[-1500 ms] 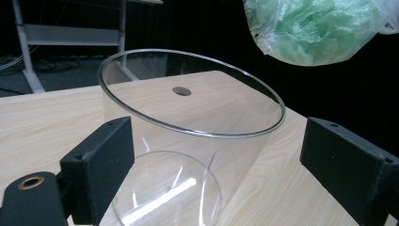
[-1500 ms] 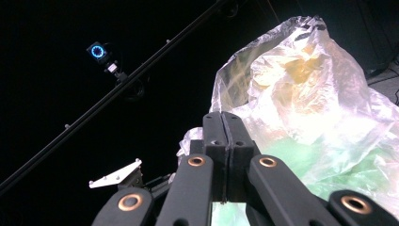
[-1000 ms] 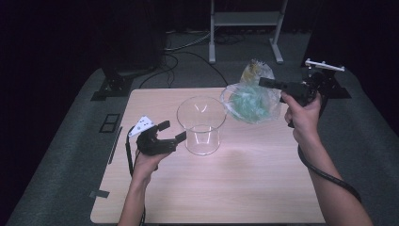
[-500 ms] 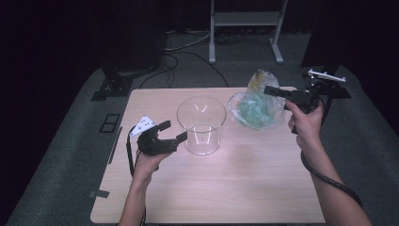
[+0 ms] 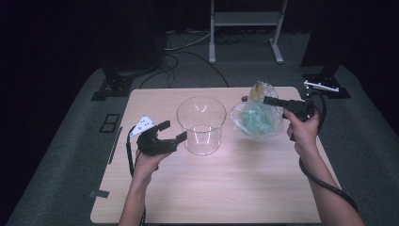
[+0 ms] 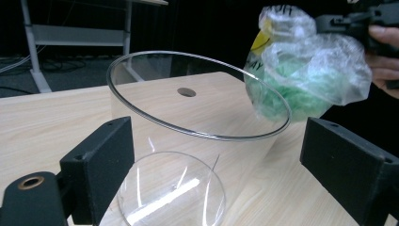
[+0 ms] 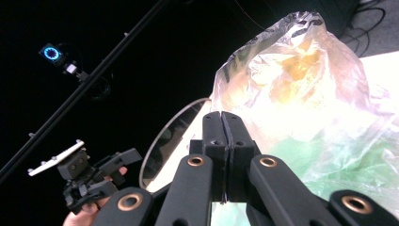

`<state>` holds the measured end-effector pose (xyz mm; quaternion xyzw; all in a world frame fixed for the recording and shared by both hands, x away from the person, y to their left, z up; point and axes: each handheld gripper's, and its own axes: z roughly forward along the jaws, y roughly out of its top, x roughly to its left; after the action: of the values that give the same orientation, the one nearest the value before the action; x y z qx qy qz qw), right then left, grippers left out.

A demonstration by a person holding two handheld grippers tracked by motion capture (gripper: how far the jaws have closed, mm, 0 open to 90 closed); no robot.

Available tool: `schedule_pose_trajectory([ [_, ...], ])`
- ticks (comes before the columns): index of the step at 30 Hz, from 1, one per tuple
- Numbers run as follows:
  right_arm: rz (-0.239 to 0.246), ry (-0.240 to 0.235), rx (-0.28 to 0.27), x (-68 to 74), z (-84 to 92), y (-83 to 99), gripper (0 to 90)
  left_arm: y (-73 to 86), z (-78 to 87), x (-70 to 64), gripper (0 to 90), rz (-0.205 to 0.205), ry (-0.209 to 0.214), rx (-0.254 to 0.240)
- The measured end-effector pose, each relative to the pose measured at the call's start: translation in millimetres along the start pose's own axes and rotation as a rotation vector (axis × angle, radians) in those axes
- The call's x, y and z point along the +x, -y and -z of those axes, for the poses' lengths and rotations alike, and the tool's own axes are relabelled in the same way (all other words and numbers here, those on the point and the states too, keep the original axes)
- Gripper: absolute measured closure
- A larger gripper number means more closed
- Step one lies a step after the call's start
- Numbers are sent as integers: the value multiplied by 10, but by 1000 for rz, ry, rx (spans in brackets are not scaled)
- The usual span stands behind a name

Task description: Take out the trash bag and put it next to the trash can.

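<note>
We found the plastic bag (image 5: 255,118) right of centre in the high view, just beside the glass beaker (image 5: 201,125), its long axis running up the frame with the knotted neck toward the upper edge and the bulging green end lower. In the left gripper view the bag (image 6: 310,70) hung at the upper right, above the tabletop (image 6: 42,117), neck up.

The green contents were blurred through the creased film, and we could not name them. Yellow print near the neck was partly cut off and unreadable. In the right gripper view the bag (image 7: 306,103) was overexposed, and we could not see exactly where it met the jaws.

The right hand-held gripper (image 5: 256,99) had its jaws pressed together, clamped on the bag's film near the neck. The left hand-held gripper (image 5: 173,132) stood with jaws wide apart at centre left, holding nothing; in its own view the jaws flanked the upright beaker (image 6: 197,122) without visible contact.
</note>
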<state>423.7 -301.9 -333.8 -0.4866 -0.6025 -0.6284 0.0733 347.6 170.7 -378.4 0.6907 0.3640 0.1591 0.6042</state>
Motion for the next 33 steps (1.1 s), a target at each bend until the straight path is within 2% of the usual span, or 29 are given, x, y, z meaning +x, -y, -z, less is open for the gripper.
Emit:
schedule_pose_trajectory([
  [13,-27,37,63,-245,-173,214,899,1,0,4,93,2,1,0],
  [33,-41,68,138,-419,-388,399,893,-3,10,10,93,0,-1,0],
])
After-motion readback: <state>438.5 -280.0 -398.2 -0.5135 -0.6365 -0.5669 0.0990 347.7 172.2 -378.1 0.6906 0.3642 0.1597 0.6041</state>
